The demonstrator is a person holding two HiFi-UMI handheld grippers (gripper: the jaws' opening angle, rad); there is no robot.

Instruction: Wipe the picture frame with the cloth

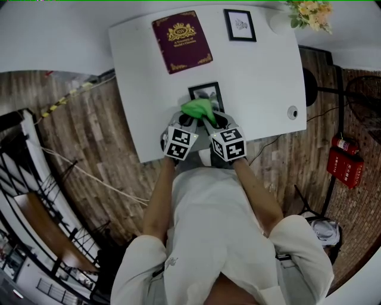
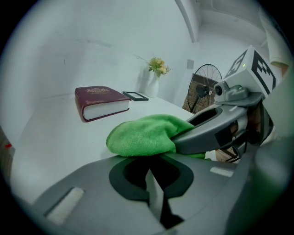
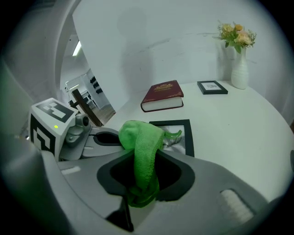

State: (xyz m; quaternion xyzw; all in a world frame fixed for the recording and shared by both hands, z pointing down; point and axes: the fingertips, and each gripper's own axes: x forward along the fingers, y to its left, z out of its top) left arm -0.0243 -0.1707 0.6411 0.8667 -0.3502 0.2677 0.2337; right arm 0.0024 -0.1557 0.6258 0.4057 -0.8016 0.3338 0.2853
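A black picture frame (image 1: pixel 206 92) (image 3: pixel 181 131) lies flat near the front edge of the white table (image 1: pixel 262 77). A green cloth (image 1: pixel 199 108) (image 2: pixel 142 135) (image 3: pixel 142 137) rests on the frame's near part and covers its lower left. My right gripper (image 1: pixel 213 122) (image 3: pixel 142 183) is shut on the cloth, which bulges up out of its jaws. My left gripper (image 1: pixel 189 121) (image 2: pixel 150 172) sits close beside it on the left, jaws together with nothing seen between them, just short of the cloth. In the left gripper view the right gripper (image 2: pixel 220 131) reaches in from the right.
A maroon book (image 1: pixel 181 40) (image 3: pixel 163 95) lies at the back of the table. Beside it lies a small framed picture (image 1: pixel 240 25) (image 3: pixel 212 86), with a white vase of flowers (image 1: pixel 309 15) (image 3: pixel 239 69) in the far corner. A fan (image 2: pixel 202 87) stands off the table's right side.
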